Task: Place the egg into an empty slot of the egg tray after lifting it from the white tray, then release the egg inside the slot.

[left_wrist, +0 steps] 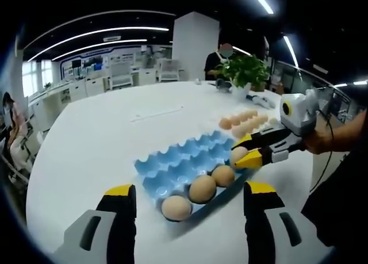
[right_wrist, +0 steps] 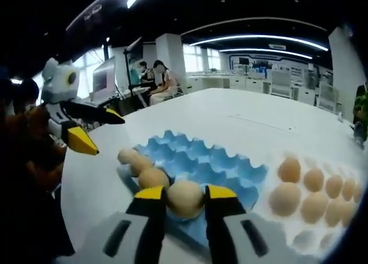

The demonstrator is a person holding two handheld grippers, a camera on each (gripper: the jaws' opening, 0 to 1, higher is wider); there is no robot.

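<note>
An egg (right_wrist: 185, 197) is being held between the jaws of the right gripper (right_wrist: 185, 202), just over the near edge of the blue egg tray (right_wrist: 221, 163), beside three filled slots. The left gripper (left_wrist: 190, 196) is being kept wide open and empty. If the egg is being released off-centre, it could roll against a neighbouring egg (right_wrist: 153, 176) and crack.

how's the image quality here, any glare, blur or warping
Left gripper view: fisheye bends the ceiling light strips into arcs; the blue egg tray is fairly sharp. Right gripper view: the eggs on the white tray look soft and washed out; the held egg is clearer.
</note>
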